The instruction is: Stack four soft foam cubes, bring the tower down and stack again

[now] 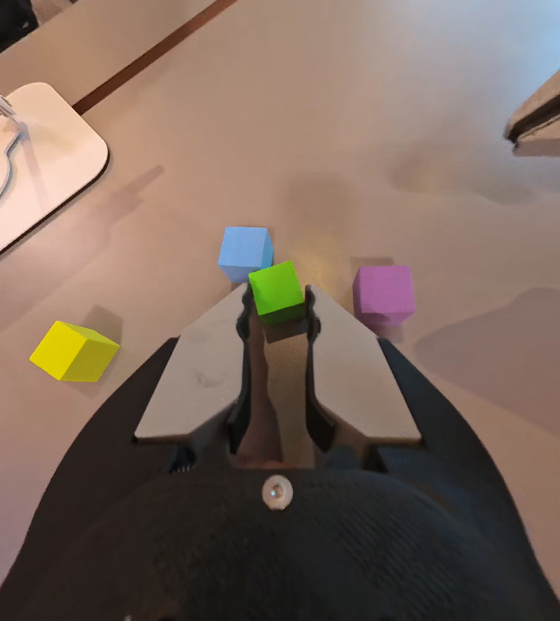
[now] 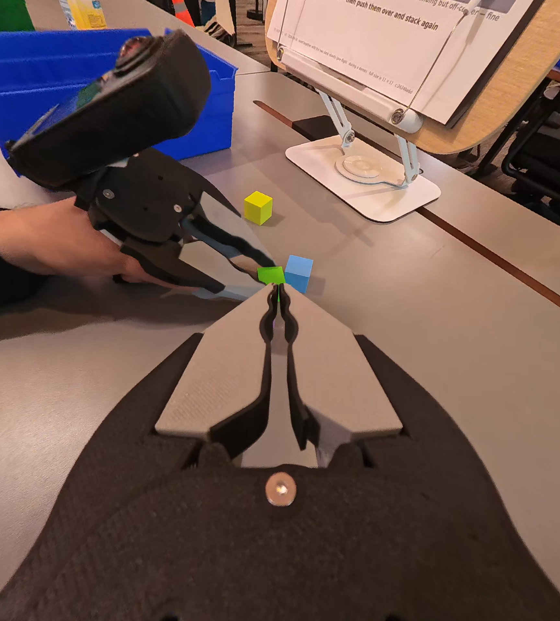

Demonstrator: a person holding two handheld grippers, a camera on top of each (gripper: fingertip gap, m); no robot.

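My left gripper (image 1: 276, 295) is shut on a green foam cube (image 1: 276, 289), which sits tilted between the fingertips, a little above the grey table (image 1: 305, 117). A blue cube (image 1: 245, 252) stands just behind it. A purple cube (image 1: 384, 295) stands to its right and a yellow cube (image 1: 73, 353) lies apart to the left. In the right wrist view my right gripper (image 2: 277, 287) is shut and empty, its tips just short of the green cube (image 2: 270, 275) and the blue cube (image 2: 298, 274). The yellow cube (image 2: 258, 207) lies farther back. The purple cube is hidden there.
A white document stand (image 2: 366, 181) holding a printed sheet stands at the back of the table; its base shows in the left wrist view (image 1: 36, 161). Blue plastic bins (image 2: 211, 111) sit at the back left. A hand (image 2: 53, 238) holds the left gripper. Across from one pair of fingers to the other is roughly 11 cm.
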